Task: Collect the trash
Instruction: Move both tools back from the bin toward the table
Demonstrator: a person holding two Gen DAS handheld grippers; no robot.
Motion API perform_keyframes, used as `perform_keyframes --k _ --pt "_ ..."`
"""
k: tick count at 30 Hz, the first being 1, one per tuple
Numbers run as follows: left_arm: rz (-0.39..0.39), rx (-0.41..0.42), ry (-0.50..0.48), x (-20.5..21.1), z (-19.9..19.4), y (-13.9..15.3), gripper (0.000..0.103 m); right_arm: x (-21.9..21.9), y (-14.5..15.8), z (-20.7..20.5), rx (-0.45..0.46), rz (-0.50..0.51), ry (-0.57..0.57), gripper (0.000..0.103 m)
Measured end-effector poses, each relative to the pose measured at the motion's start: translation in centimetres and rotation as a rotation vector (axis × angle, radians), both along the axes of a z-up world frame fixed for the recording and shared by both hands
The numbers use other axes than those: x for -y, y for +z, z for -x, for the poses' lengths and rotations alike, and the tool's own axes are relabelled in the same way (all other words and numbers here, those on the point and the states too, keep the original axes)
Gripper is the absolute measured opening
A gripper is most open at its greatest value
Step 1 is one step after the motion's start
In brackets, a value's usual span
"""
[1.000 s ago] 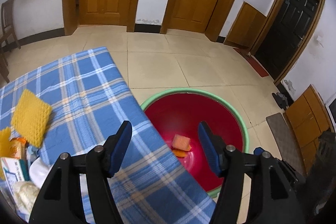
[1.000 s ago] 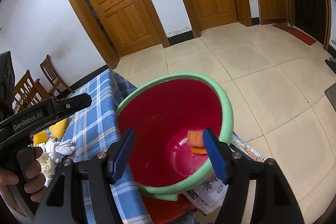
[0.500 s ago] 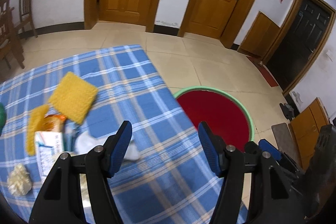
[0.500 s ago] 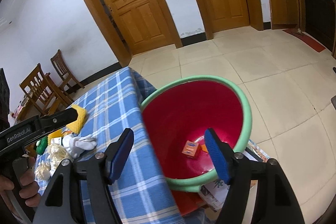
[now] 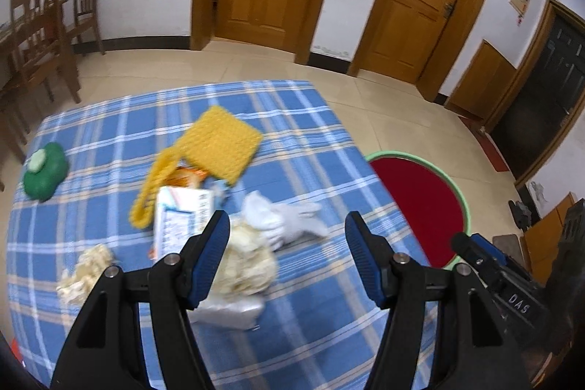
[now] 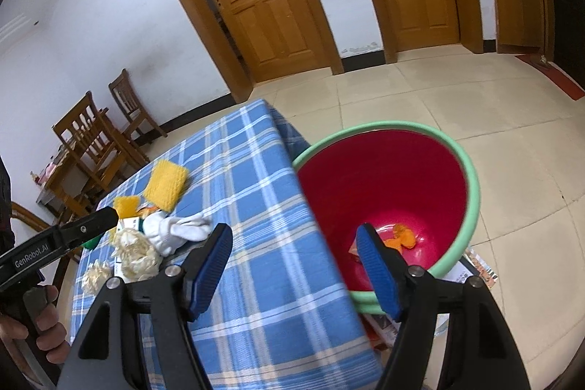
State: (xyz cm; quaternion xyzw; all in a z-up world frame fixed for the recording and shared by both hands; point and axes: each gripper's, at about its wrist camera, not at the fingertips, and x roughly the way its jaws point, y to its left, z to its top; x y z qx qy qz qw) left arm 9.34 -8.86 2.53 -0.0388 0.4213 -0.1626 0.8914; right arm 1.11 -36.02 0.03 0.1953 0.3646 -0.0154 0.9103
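Trash lies on the blue plaid tablecloth: a white glove, a crumpled cream paper wad, a smaller wad, a white printed carton, an orange wrapper and clear plastic. My left gripper is open and empty, just above the glove and wad. My right gripper is open and empty over the table edge beside the red basin with green rim, which holds orange scraps. The basin shows in the left wrist view.
Two yellow knitted pads and a green flower-shaped object lie on the cloth. Wooden chairs stand at the far left. Papers lie under the basin on the tiled floor. Wooden doors line the back wall.
My left gripper has swung left from over the basin to over the trash pile on the table. My right gripper has shifted left, so more of the table shows. Both stay open.
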Motion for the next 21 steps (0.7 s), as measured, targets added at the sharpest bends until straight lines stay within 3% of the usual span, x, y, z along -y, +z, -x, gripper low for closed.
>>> perform_keyframes --k 21 --pt "-0.03 -0.03 0.227 -10.8 0.9 -3.5 0.066 -5.1 -0.7 -1.6 -0.06 0.032 0.09 0.074"
